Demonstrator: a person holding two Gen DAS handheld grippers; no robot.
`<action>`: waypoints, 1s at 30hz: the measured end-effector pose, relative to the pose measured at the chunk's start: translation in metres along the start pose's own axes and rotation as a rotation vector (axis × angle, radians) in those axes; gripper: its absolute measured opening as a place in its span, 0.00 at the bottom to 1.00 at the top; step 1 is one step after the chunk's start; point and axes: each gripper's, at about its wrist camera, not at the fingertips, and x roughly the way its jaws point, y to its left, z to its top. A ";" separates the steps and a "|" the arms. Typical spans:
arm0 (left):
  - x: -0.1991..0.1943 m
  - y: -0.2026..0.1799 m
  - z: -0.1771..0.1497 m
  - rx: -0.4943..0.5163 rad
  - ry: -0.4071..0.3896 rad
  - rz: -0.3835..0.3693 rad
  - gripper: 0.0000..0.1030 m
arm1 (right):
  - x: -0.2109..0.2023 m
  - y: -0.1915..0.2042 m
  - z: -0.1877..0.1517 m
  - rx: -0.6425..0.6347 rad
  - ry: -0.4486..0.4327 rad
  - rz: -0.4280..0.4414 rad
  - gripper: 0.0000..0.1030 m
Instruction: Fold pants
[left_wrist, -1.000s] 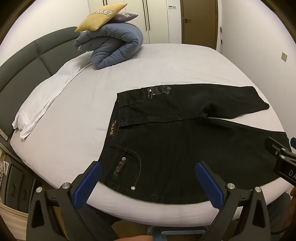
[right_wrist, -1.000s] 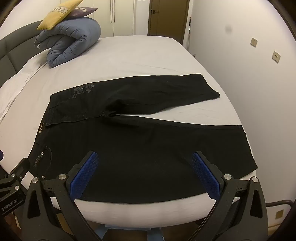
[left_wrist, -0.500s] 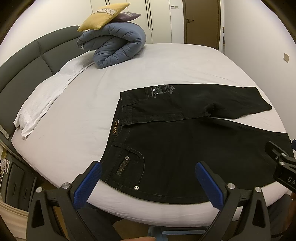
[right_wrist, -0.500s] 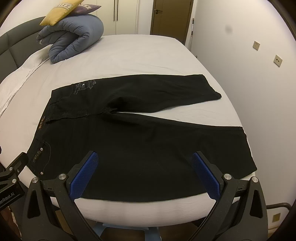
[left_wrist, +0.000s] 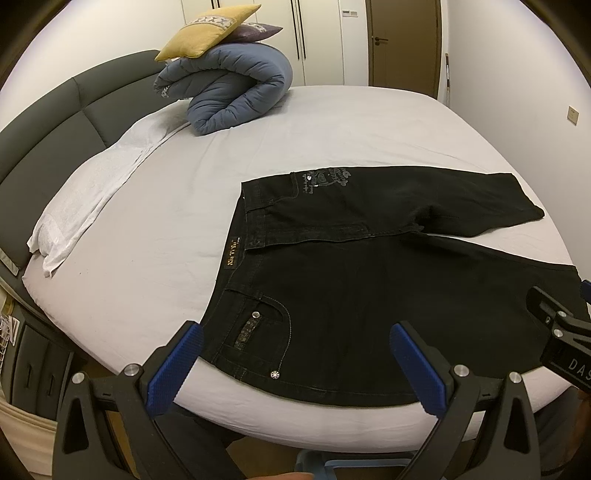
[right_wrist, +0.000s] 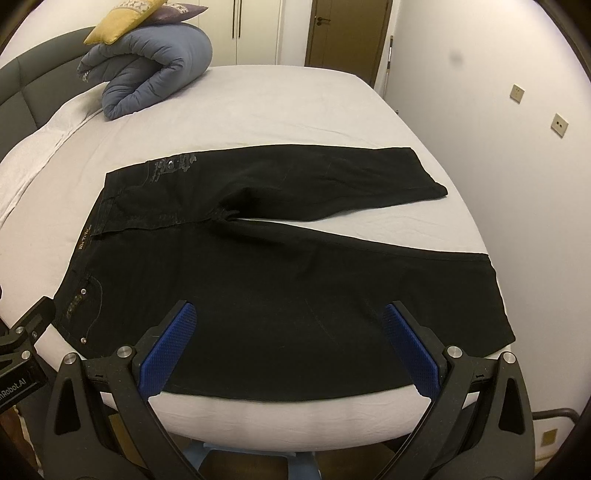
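Note:
Black pants (left_wrist: 369, 280) lie flat on the white bed, waist to the left, two legs spread to the right; they also show in the right wrist view (right_wrist: 280, 266). My left gripper (left_wrist: 293, 363) is open and empty, just above the near bed edge by the waist and front pocket. My right gripper (right_wrist: 290, 343) is open and empty, above the near edge over the near leg. Each gripper's body shows at the side of the other's view.
A rolled blue duvet (left_wrist: 229, 92) with a yellow pillow (left_wrist: 207, 31) on top sits at the far left by the dark headboard (left_wrist: 55, 122). A white folded sheet (left_wrist: 96, 184) lies along the left. A wall (right_wrist: 517, 147) stands close on the right.
Both grippers have moved a little forward and down toward the near bed edge. The pants have not moved. Both stay open.

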 end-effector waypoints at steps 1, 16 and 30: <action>0.000 0.000 0.000 0.000 0.000 0.001 1.00 | 0.000 0.000 0.000 -0.002 0.001 0.001 1.00; 0.005 0.007 -0.003 -0.003 0.001 0.002 1.00 | 0.003 0.005 0.001 -0.012 0.001 0.006 1.00; 0.009 0.013 -0.003 -0.012 0.001 0.001 1.00 | 0.006 0.011 0.002 -0.024 0.006 0.012 1.00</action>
